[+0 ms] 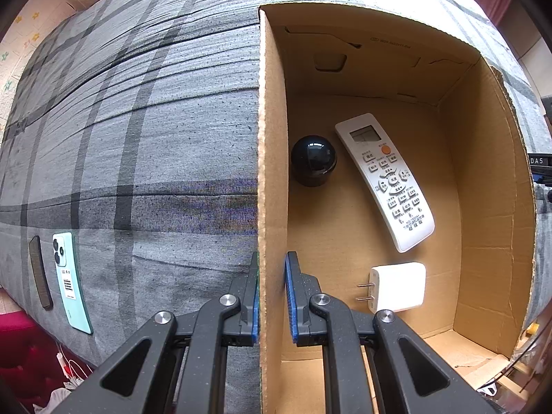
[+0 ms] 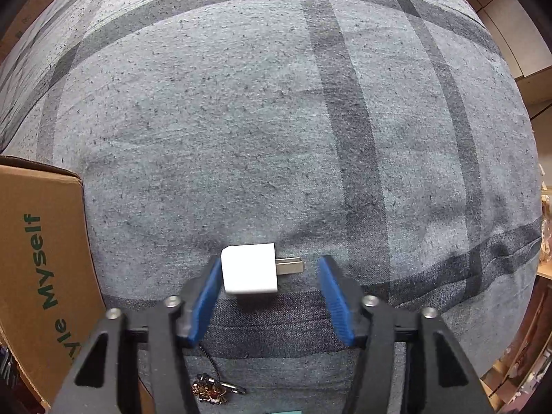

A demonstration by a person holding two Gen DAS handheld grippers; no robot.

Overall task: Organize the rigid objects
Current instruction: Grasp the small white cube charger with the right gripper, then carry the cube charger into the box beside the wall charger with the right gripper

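On the plaid bedcover [image 1: 138,138] at my far left I count one dark flat bar [image 1: 40,272] and one mint-green phone [image 1: 70,279], lying side by side, well apart from the cardboard box [image 1: 270,138]. My left gripper [image 1: 272,296] is clamped on that box's near wall, one blue pad outside, one inside. Inside the box I count three things: one black dome [image 1: 313,160], one white remote [image 1: 386,181] and one white charger [image 1: 398,287], prongs toward my fingers.

My right gripper [image 2: 270,296] stands part open over the cover. A second white charger [image 2: 249,268] lies between its pads, body just beside the left pad, prongs pointing at the right one, which stands clear. One keyring [image 2: 212,387] lies below.
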